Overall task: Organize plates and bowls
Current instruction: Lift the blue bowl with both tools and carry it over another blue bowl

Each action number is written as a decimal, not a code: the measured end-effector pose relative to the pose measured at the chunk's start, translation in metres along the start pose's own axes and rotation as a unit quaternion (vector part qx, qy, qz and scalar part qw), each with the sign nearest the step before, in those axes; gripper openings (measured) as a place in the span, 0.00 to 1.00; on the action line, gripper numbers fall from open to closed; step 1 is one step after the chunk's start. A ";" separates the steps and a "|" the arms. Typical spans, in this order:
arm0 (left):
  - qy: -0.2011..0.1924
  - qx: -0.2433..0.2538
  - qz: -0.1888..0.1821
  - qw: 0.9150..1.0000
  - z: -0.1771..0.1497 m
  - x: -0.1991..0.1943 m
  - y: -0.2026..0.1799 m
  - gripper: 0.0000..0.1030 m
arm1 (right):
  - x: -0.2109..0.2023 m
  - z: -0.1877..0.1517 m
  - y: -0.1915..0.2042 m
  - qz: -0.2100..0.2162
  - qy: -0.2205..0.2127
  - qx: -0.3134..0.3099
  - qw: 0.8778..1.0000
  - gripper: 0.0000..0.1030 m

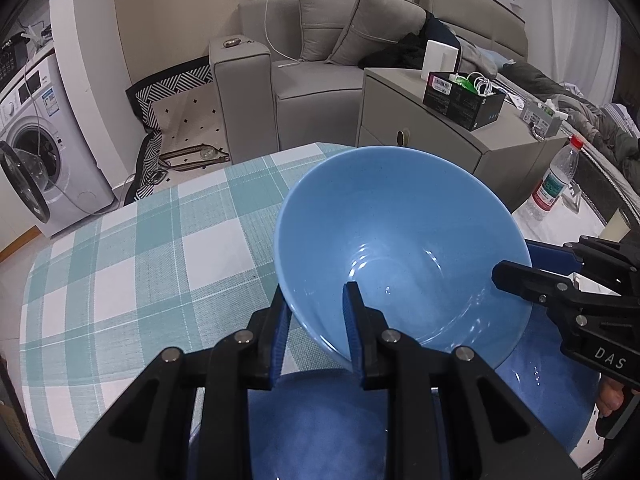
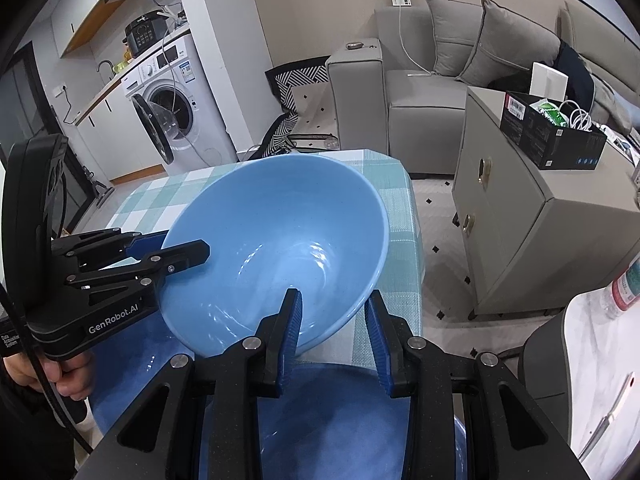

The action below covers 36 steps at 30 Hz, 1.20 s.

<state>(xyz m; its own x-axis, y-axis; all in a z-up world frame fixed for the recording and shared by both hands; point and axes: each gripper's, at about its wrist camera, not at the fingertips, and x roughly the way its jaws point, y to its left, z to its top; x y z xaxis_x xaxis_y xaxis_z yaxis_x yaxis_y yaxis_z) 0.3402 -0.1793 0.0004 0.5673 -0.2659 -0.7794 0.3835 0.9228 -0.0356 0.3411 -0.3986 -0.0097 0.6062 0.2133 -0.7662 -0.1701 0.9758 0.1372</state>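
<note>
Two grippers angle down over the checked table (image 1: 120,260), both clamped on one tilted light-blue bowl (image 1: 400,240). Left gripper (image 1: 316,332) pinches the near rim, one finger inside, one outside. Right gripper (image 2: 334,332) grips the opposite rim the same way, jaws narrow. Bowl is empty and hangs above a dark-blue plate (image 1: 316,424), also empty. A hand (image 2: 68,372) shows under the left gripper's handle.
</note>
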 end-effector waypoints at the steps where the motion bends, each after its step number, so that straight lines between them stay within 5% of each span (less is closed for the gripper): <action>1: -0.001 0.000 0.000 1.000 0.000 -0.002 -0.001 0.24 | -0.003 0.000 0.001 -0.001 -0.002 -0.001 1.000 0.33; 24: -0.049 0.005 0.021 0.999 -0.010 -0.082 -0.001 0.24 | -0.077 -0.007 0.043 0.012 -0.058 -0.023 0.998 0.33; 36: -0.065 -0.008 0.048 0.997 -0.040 -0.123 0.010 0.24 | -0.104 -0.020 0.079 0.032 -0.074 -0.046 0.996 0.33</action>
<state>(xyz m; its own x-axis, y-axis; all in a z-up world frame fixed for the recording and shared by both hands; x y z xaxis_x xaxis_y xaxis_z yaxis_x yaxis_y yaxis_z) 0.2452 -0.1267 0.0710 0.6910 -0.2088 -0.6921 0.3122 0.9497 0.0253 0.2486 -0.3444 0.0682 0.6987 0.2867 -0.6555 -0.2790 0.9528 0.1194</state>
